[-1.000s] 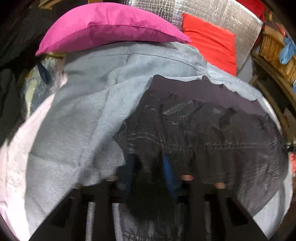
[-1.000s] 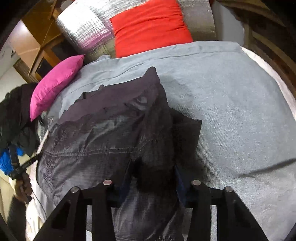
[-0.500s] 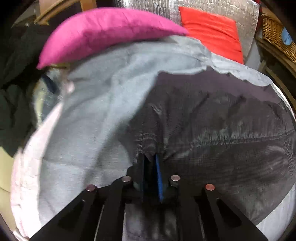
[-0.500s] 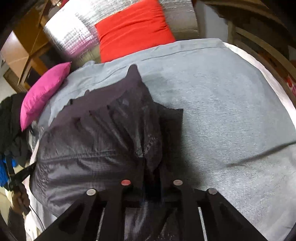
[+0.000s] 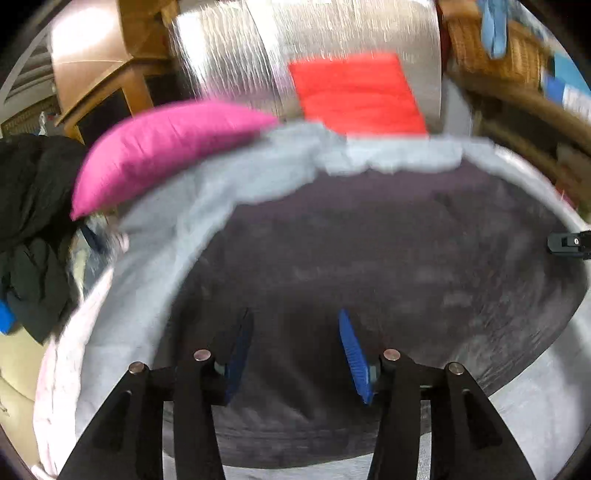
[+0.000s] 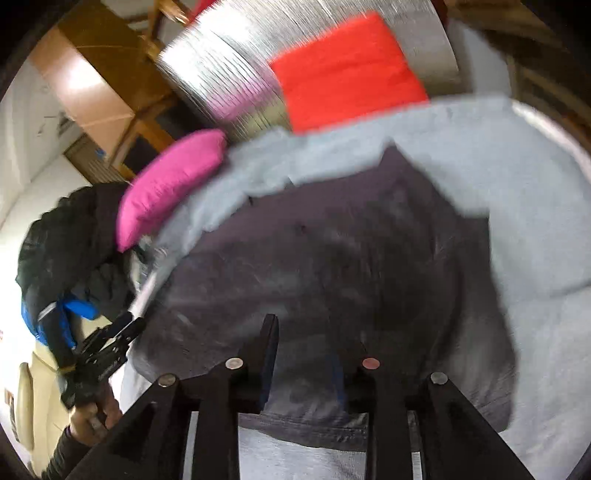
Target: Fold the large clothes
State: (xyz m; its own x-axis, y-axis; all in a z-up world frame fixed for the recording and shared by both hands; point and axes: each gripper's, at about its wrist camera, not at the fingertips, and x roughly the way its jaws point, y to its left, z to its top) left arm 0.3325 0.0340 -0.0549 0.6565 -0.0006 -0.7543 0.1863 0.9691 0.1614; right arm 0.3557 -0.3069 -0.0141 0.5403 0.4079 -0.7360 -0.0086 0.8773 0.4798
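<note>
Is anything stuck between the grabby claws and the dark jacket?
Nothing visible. The left gripper and right gripper both hang open right over the dark garment, lying flat on the grey blanket.

A bed (image 5: pixel 133 280) covered with a light grey sheet (image 6: pixel 517 206) carries everything. A dark garment (image 5: pixel 369 258) lies spread flat on the sheet, filling most of the near and middle part; its near hem runs close to the bed's near edge, with grey sheet showing around it on the left, the far side and the right. At the far left edge a magenta pillow (image 5: pixel 162 147) rests on the sheet. At the far end a red cushion (image 6: pixel 347 70) stands behind the sheet's rumpled far border, against a silver quilted panel (image 5: pixel 332 33).
</note>
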